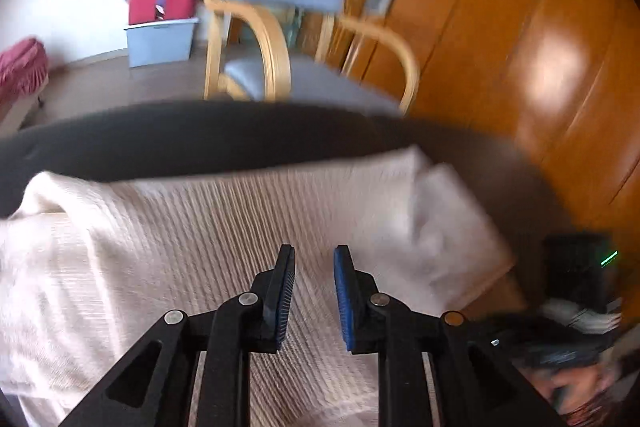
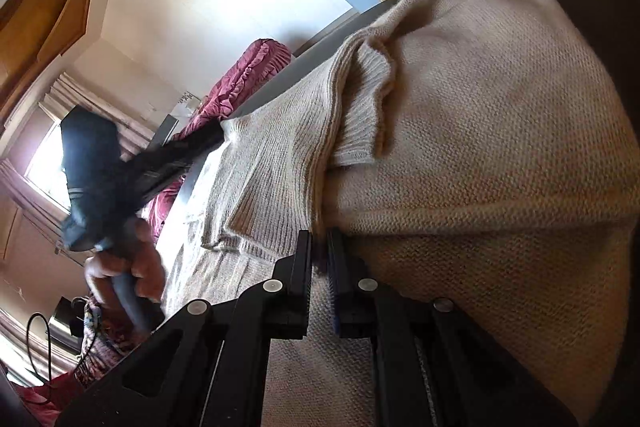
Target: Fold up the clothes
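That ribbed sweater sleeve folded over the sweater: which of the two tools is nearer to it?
Right. The right tool sits shut at the knit just below the ribbed sleeve. The left tool, open with nothing between its pads, hovers over the beige sweater, away from that sleeve.

Beneath and ahead of our jaws we see a dark grey surface [image 1: 192, 143] carrying a cream knitted sweater [image 1: 200, 227] spread directly across it.

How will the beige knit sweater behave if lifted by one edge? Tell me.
The sweater would probably flop and drape, since its folded sleeve already sags in soft creases. The chunky ribbed knit suggests some weight and little slipperiness, so it should grip well.
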Demonstrator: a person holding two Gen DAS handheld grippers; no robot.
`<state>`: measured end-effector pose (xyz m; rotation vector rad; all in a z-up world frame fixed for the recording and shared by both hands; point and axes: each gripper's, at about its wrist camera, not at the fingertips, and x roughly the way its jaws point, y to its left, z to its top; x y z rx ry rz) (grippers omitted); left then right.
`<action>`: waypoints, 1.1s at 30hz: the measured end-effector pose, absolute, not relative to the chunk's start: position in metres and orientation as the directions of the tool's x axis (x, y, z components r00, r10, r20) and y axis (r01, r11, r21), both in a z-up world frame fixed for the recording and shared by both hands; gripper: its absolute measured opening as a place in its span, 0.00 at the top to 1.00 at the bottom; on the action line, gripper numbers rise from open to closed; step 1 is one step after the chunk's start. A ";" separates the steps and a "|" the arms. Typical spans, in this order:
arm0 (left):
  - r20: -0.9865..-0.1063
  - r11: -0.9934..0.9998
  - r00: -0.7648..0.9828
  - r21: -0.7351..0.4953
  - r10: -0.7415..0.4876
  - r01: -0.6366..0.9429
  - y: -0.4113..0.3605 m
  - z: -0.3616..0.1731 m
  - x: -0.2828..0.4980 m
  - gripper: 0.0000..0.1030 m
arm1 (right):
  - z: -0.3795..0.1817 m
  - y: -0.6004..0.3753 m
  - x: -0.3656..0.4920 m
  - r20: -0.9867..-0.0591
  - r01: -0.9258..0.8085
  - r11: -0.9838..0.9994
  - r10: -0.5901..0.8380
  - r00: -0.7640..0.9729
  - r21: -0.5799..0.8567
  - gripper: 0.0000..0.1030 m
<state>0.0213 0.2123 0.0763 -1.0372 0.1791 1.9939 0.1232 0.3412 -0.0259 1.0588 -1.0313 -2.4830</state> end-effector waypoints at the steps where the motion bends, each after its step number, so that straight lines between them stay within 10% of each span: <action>1: -0.728 -0.616 -0.293 -0.219 0.619 -0.757 0.214 0.071 0.026 0.83 | -0.026 0.341 0.124 -0.529 -0.042 -0.716 -0.473 -0.705 0.697 0.92; 19: -0.669 -0.566 -0.243 -0.319 0.702 -0.760 0.175 0.053 0.048 0.76 | 0.019 0.347 0.134 -0.507 -0.041 -0.769 -0.379 -0.774 0.638 0.91; 23: -0.668 -0.567 -0.246 -0.316 0.702 -0.761 0.175 0.053 0.049 0.75 | 0.050 0.337 0.106 -0.487 0.018 -0.832 -0.342 -0.804 0.554 0.71; 30: -0.654 -0.556 -0.223 -0.358 0.723 -0.750 0.171 0.051 0.045 0.75 | 0.025 0.318 0.032 -0.638 -0.009 -0.939 -0.227 -0.736 0.345 0.72; 33: -0.647 -0.547 -0.210 -0.377 0.733 -0.748 0.170 0.049 0.043 0.76 | 0.011 0.349 0.035 -0.626 -0.076 -0.893 -0.247 -0.740 0.443 0.87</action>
